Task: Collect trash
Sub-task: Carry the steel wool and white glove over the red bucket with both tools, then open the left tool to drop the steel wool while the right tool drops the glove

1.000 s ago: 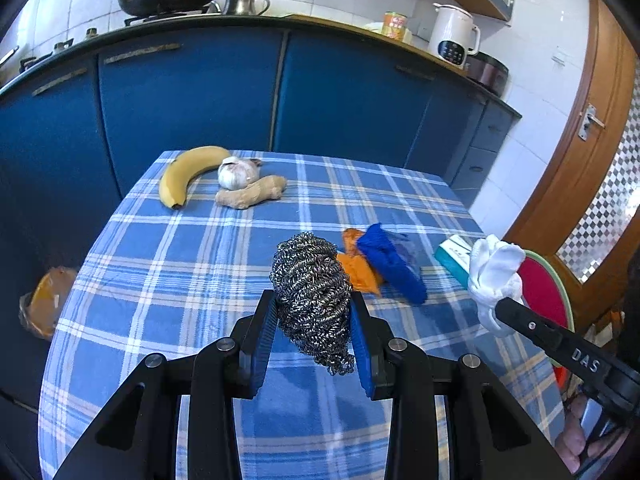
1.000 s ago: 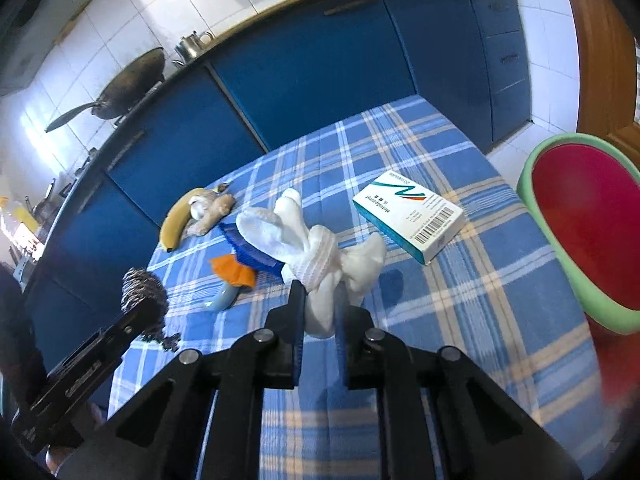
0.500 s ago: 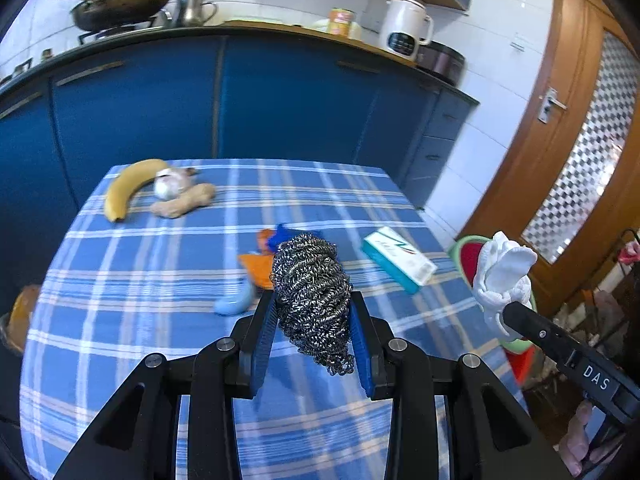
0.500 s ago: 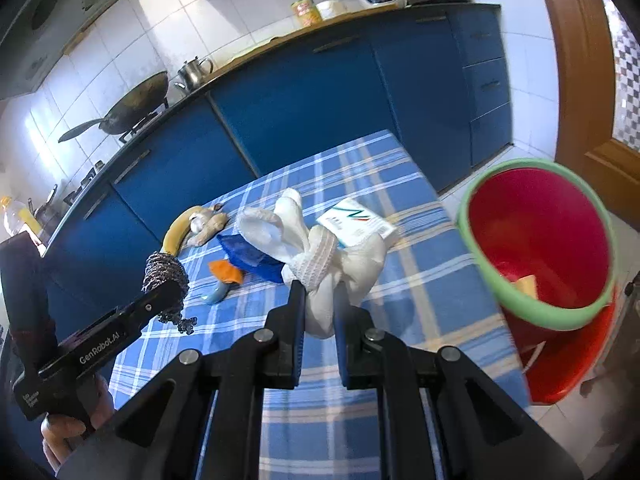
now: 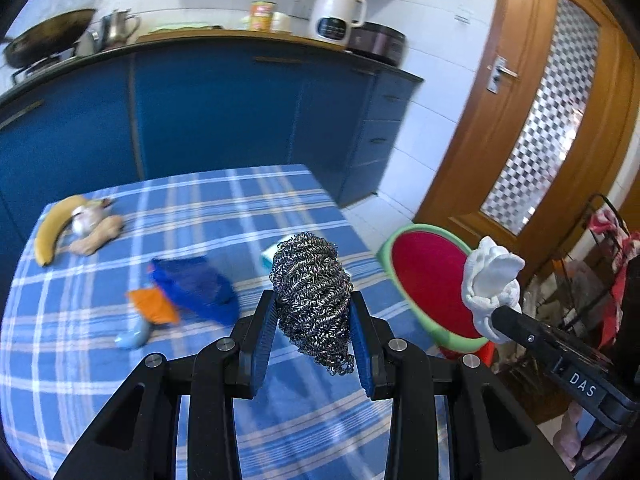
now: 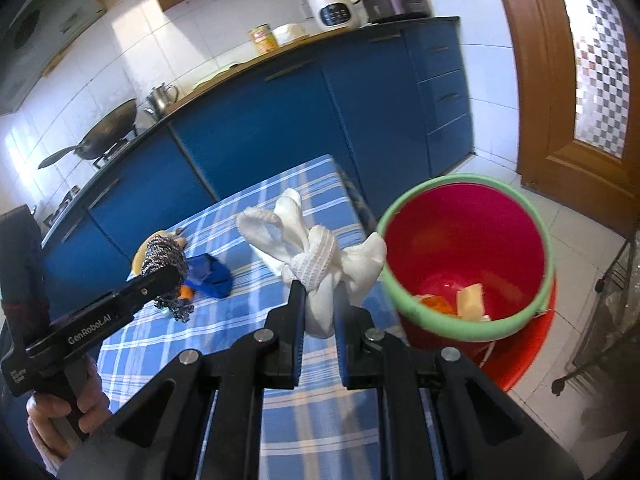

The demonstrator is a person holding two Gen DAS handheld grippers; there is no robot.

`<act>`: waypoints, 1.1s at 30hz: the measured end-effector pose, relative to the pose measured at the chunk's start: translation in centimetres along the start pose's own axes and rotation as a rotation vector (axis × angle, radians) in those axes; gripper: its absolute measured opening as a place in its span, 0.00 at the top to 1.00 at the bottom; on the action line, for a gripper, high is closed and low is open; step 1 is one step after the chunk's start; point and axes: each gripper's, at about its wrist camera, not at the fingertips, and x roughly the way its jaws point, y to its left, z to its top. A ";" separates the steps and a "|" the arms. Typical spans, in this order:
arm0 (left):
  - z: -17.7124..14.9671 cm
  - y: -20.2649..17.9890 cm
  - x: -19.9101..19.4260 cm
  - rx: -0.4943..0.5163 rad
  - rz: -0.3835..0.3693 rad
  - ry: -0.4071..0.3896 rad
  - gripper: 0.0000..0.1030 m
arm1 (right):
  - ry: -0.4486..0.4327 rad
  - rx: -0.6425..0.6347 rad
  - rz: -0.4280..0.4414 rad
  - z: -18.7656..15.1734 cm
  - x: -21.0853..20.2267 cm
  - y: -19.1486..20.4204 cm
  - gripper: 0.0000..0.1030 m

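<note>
A: Where is the trash right now?

B: Two pieces are off the tabletop [image 5: 280,420]. The scourer [image 5: 310,300] sits low centre in the left view, clenched between the left gripper's [image 5: 314,336] jaws. The rag [image 6: 320,264], a knotted white bundle, is mid-frame in the right view, gripped by the right gripper's [image 6: 318,316] jaws.

A: And the bin?

B: The bin [image 6: 404,304] is red inside with a green rim, standing on the floor at the right of both views, just off the tabletop's edge. A few scraps lie at its bottom, something orange and something pale yellow; I can't tell what they are.

A: How should the drop go?

B: I'd carry each piece fully over the rim before letting go. The rag hangs beside the rim, not over the opening yet. The scourer has loose coils dangling, so I'd open those jaws wide and give it room to fall clear.

A: What remains?

B: A blue wrapper [image 5: 196,288], an orange scrap [image 5: 154,306] and a box [image 5: 267,258] still lie on the tabletop.
</note>
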 end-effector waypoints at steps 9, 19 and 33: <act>1.5 -4.8 4.0 0.070 -0.066 0.046 0.65 | -0.014 0.050 -0.068 1.3 -0.7 -4.7 0.85; 1.7 -10.7 10.2 0.179 -0.149 0.100 0.64 | -0.011 0.134 -0.129 1.9 0.3 -10.1 0.85; 0.7 -13.4 16.8 0.213 -0.143 0.203 0.63 | 0.044 0.222 -0.172 1.2 3.4 -14.8 0.85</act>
